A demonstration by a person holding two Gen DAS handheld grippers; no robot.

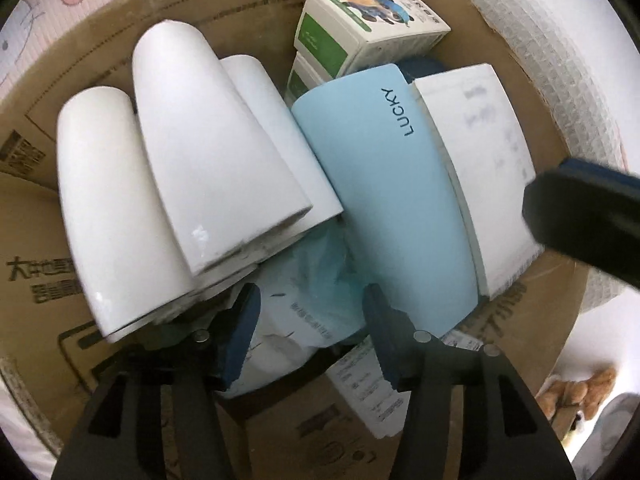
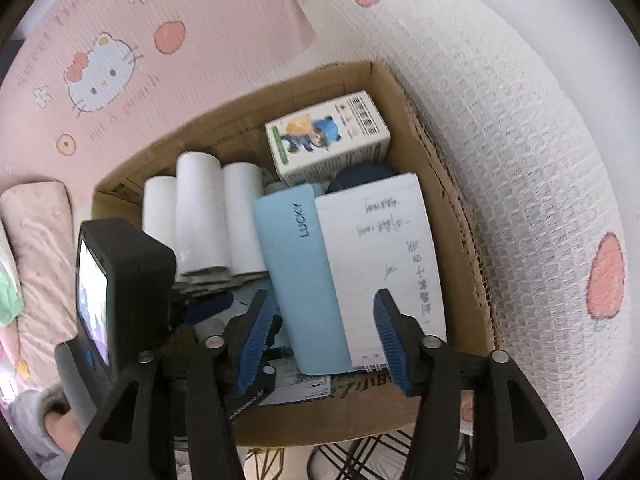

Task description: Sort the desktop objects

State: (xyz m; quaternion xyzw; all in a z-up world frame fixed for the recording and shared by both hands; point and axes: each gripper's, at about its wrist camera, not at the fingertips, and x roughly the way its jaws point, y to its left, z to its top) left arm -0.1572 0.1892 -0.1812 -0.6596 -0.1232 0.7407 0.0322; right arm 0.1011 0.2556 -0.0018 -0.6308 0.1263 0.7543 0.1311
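A cardboard box (image 2: 452, 216) holds three white rolls (image 1: 192, 168), a light blue "LUCKY" notebook (image 1: 384, 200), a white spiral notepad (image 2: 384, 248), green-and-white cartons (image 1: 360, 32) and a pale plastic packet (image 1: 296, 320). My left gripper (image 1: 312, 336) is open low inside the box, over the plastic packet, between the rolls and the blue notebook. My right gripper (image 2: 320, 340) is open above the near ends of the blue notebook (image 2: 304, 272) and notepad. The left gripper's body (image 2: 124, 288) shows at the left of the right wrist view.
A pink cartoon-print mat (image 2: 100, 68) lies beyond the box. A white bubble-textured sheet (image 2: 520, 152) runs along its right side. A dark blue round object (image 2: 360, 176) sits under the cartons (image 2: 332, 136). A black wire frame (image 2: 360, 456) is below the box's near edge.
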